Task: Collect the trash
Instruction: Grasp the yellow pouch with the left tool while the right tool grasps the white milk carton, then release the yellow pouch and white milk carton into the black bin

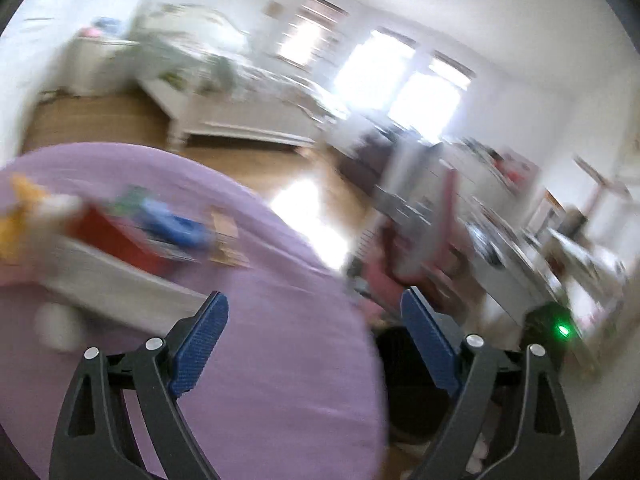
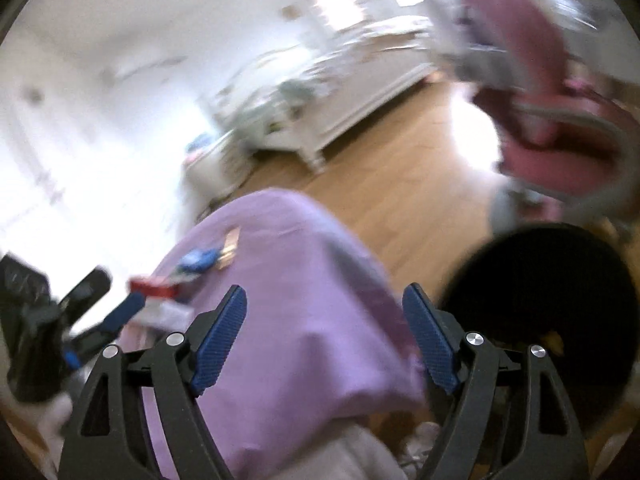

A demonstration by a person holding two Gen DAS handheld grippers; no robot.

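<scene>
Both grippers, left gripper (image 1: 314,304) and right gripper (image 2: 325,300), are hanging wide open, gripping nothing. About four blurry trash bits (image 1: 172,228) are sitting on the purple table (image 1: 280,320); one black bin (image 2: 548,300) beside it.

Right gripper (image 2: 324,334), jaws apart, hangs over purple cloth (image 2: 288,320) beside black bin (image 2: 536,292).

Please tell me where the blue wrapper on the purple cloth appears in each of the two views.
Left wrist view: the blue wrapper lies left of centre, beside a red box.
Right wrist view: the blue wrapper lies left of centre, at mid height.
Shared landmark: the purple cloth under it.
</scene>
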